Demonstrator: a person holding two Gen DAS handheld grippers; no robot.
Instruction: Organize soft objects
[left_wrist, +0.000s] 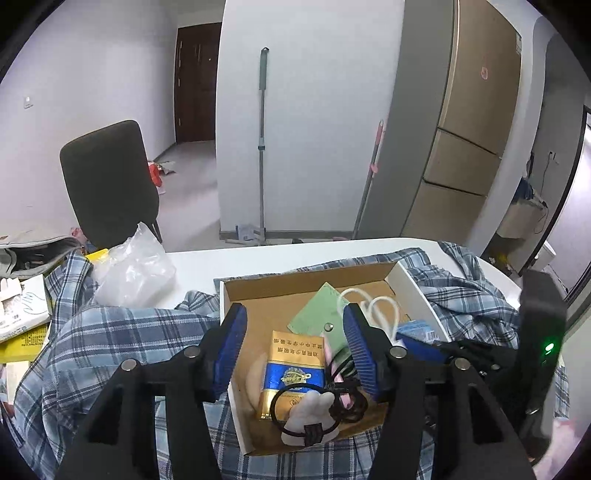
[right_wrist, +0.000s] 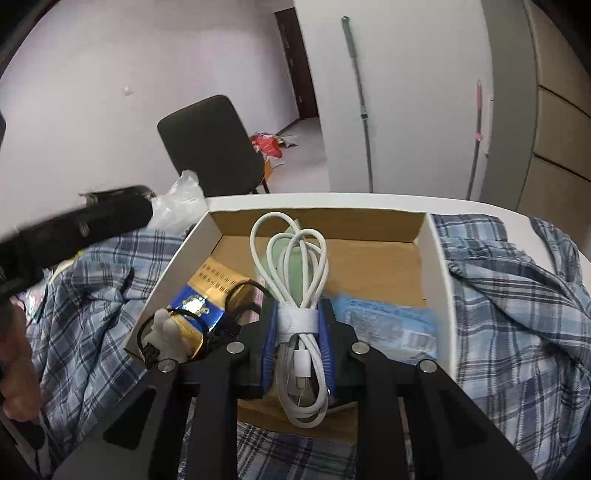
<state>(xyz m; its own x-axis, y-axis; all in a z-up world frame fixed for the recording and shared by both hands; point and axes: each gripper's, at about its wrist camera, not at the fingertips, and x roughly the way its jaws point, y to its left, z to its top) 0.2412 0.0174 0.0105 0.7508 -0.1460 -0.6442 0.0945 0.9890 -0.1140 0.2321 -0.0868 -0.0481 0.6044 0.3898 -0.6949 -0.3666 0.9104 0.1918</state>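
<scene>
Gripping a coiled white cable (right_wrist: 291, 284) at its strap, the right gripper (right_wrist: 298, 332) holds the bundle over a shallow cardboard box (right_wrist: 439, 280), the blue pads pressed to either side. The cable's long axis runs away from the camera, loops toward the far wall of the box, plug ends toward the gripper; the lowest turns are partly lost behind the fingers. The left gripper (left_wrist: 295, 343) hangs over the same box with its jaws apart and nothing between them. Below it lie a gold-and-blue packet (left_wrist: 295, 369), a green pouch (left_wrist: 317, 314), a black hair tie (left_wrist: 295, 417) looped round a small white figure whose shape is hard to read, and something pink mostly buried. A blue wrapped item (right_wrist: 388, 325) beside the cable is blurred. The box sits on a rumpled blue plaid shirt (right_wrist: 517, 295) spread over a white table (left_wrist: 258, 258), with a crumpled clear plastic bag (left_wrist: 136, 269) and papers cut off at the left edge. Beyond stand a dark chair (left_wrist: 110, 184), mop handles against a white wall and a tan fridge.
</scene>
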